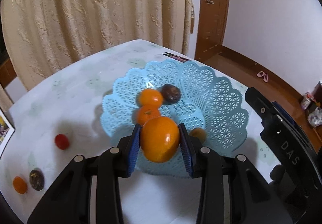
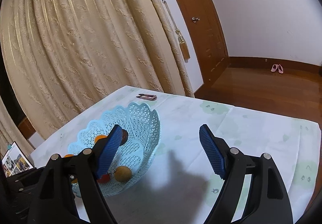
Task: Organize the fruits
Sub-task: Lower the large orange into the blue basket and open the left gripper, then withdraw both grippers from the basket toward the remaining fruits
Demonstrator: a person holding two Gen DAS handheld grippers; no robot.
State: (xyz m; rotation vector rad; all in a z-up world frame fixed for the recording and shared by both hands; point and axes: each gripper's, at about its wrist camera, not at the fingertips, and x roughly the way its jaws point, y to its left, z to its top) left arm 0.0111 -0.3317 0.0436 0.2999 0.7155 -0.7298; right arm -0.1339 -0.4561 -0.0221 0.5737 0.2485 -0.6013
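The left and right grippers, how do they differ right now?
The left gripper has its jaws shut on a large orange, held over the blue basket; the right gripper holds nothing, its jaws standing wide open. The left gripper faces the basket's middle, while the right gripper faces bare tablecloth beside the basket. Both have black frames and ribbed blue pads.

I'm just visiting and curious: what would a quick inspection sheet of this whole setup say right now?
Surface: table with a pale printed cloth.
Job's things: blue basket holding several fruits; red fruit, dark fruit and small orange lie on the cloth.
Clutter: pink clippers; photo print.
Grippers: left gripper shut on large orange; right gripper open, empty.
Cables: nothing seen.
Surroundings: curtain, wooden door, pink slippers.
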